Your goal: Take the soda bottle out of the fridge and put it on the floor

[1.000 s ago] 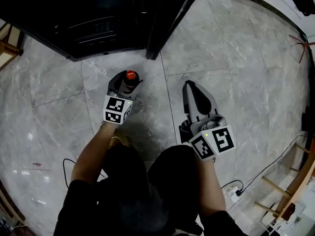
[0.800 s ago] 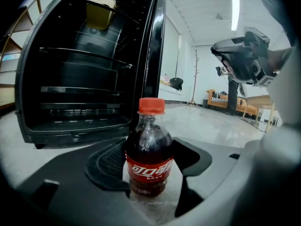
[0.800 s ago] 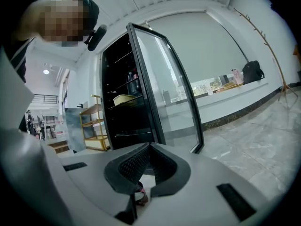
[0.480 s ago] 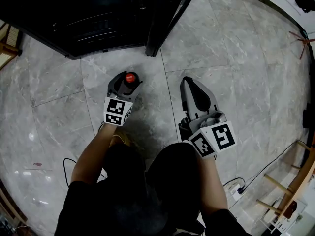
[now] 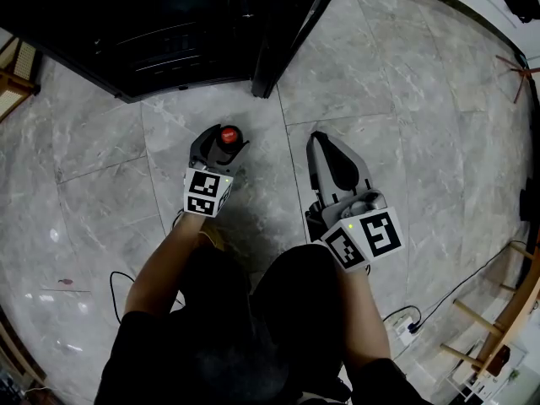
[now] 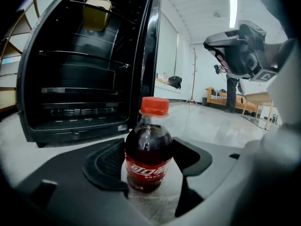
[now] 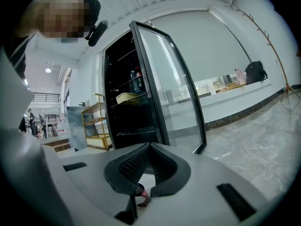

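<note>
A small soda bottle (image 5: 227,136) with dark drink, red cap and red label stands upright on the grey marble floor (image 5: 101,192), just in front of the open black fridge (image 5: 169,32). My left gripper (image 5: 222,143) is around it. In the left gripper view the two dark pads sit against both sides of the bottle (image 6: 148,149), and the bottle's base is down at floor level. My right gripper (image 5: 319,139) hovers to the right of the bottle, apart from it. Its jaws meet at the tips with nothing held (image 7: 149,147).
The fridge door (image 5: 291,32) stands open between the grippers and the fridge. Wire shelves and a yellow container (image 6: 96,11) show inside. A power strip with cable (image 5: 405,327) and wooden furniture (image 5: 506,327) lie at the lower right; a coat stand (image 5: 519,74) is far right.
</note>
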`<state>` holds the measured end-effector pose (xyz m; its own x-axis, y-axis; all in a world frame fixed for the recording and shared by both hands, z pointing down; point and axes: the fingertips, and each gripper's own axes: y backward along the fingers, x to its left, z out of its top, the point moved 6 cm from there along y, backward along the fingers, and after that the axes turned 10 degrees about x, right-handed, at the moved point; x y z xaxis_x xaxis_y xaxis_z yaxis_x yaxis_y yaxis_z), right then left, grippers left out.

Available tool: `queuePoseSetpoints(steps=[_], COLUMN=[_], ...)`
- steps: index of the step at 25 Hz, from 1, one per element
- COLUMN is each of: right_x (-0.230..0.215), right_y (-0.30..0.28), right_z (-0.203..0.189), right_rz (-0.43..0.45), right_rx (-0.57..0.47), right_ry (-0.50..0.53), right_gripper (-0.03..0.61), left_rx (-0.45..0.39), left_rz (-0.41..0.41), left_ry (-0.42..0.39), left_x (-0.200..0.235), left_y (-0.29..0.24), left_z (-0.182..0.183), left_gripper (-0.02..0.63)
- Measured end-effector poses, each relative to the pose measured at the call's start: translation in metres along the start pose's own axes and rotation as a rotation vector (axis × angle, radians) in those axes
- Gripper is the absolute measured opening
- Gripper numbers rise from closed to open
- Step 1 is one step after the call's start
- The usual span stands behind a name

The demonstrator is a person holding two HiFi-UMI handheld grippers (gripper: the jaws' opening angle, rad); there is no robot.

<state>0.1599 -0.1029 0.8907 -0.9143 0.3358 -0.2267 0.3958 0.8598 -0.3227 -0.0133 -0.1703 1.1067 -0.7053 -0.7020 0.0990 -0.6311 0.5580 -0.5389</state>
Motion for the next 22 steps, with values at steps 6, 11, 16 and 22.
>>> queuePoseSetpoints(steps=[6,11,16,22], right_x=[0.001,0.004,0.002,-0.010], right_y=[0.001,0.002,0.002,-0.001], right_z=[0.000,0.001,-0.001,-0.006], right_rz=[0.003,0.007,-0.011,-0.038], right_rx=[0.001,-0.003,0.009,0.014], right_ry=[-0.001,0.003,0.007,-0.031], right_gripper=[0.023,0.023,0.023,0.023], left_rx=[-0.003,-0.016,-0.016,-0.030], left_rz=[0.010,0.007,0.004,-0.004], left_ry=[-0.004,0.011,0.044,0.100], left_x=[0.000,0.000,-0.004,-0.006], left_y=[0.004,0.014,0.037,0.067], left_z=[0.002,-0.001,-0.002,0.001], left_gripper=[0.338,0.405,0.407,0.407])
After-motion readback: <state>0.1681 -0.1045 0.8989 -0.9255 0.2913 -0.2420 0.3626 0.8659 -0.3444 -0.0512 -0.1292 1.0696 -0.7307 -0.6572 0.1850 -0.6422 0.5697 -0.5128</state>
